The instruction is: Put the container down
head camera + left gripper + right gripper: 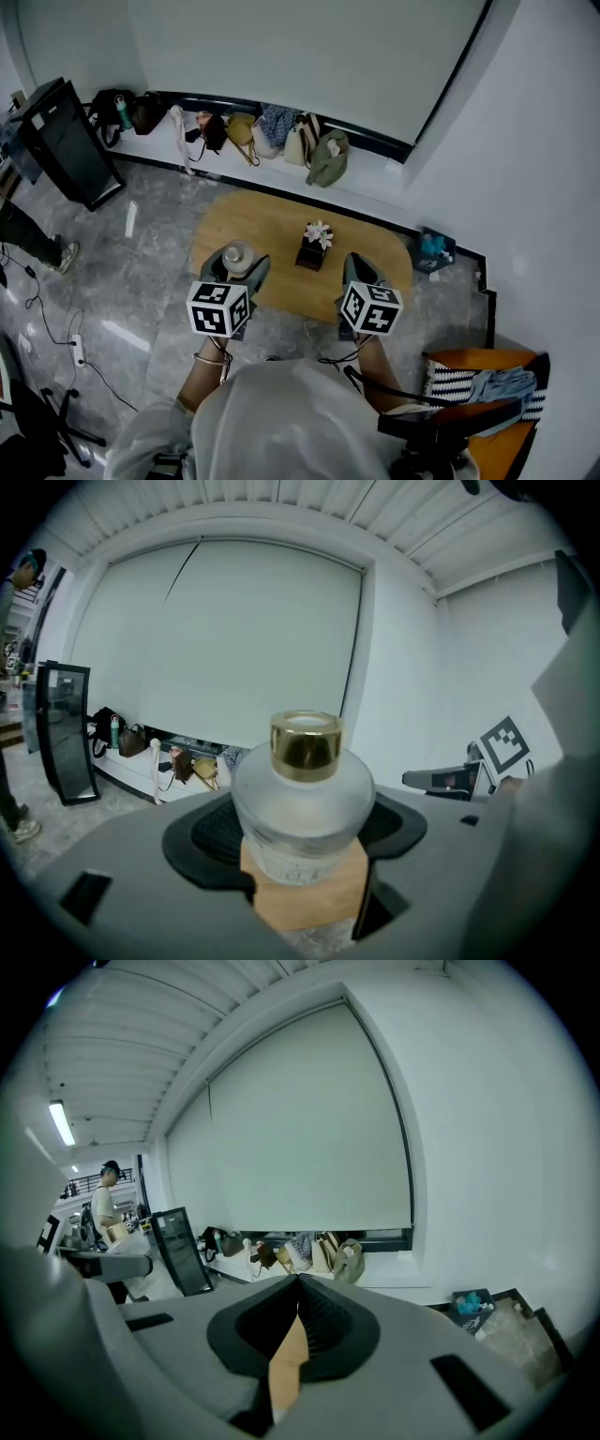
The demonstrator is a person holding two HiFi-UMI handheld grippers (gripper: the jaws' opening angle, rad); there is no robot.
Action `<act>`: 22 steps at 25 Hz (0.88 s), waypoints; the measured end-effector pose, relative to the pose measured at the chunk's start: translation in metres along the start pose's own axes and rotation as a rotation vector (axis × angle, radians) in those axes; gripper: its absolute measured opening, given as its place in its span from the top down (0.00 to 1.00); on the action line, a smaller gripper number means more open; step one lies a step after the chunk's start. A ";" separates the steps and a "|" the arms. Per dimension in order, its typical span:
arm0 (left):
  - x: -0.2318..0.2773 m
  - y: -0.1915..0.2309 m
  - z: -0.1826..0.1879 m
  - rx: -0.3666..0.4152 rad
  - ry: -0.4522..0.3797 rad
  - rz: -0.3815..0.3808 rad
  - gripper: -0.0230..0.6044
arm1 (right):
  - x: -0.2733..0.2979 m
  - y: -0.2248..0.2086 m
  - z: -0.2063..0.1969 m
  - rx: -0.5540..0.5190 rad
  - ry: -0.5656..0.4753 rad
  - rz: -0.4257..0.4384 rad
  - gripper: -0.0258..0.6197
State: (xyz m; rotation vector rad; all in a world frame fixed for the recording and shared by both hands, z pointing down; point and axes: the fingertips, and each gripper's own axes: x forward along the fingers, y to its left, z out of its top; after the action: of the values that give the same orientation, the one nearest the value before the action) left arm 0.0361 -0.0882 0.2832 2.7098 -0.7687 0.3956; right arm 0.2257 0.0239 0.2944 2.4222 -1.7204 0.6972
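Note:
The container is a frosted glass bottle [302,808] with a gold cap [306,740]. My left gripper [237,264] is shut on its body, one jaw on each side, and holds it upright. In the head view the bottle [237,254] is over the near left part of the oval wooden table [272,220]. Wood shows right under it, but I cannot tell whether its base touches. My right gripper [361,270] is over the table's near right edge. Its jaws meet at the tips [298,1283] with nothing between them.
A small dark pot with white flowers [316,246] stands mid-table between the two grippers. Several bags [267,131] line the ledge along the far wall. A black stand [66,141] is at far left, a chair [487,384] at near right, and cables [56,337] lie on the floor.

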 end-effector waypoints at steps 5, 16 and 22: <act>0.011 0.016 0.001 -0.026 0.023 0.017 0.42 | 0.020 -0.001 -0.012 0.005 0.065 0.005 0.92; 0.030 0.040 -0.024 -0.097 0.052 0.166 0.42 | 0.103 0.012 -0.019 -0.059 0.164 0.174 0.92; 0.025 0.069 -0.042 -0.151 0.046 0.235 0.42 | 0.142 0.038 -0.027 -0.090 0.199 0.257 0.92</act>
State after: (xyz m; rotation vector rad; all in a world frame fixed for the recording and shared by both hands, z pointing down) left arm 0.0114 -0.1415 0.3444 2.4701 -1.0633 0.4308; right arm 0.2199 -0.1048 0.3704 2.0175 -1.9510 0.8363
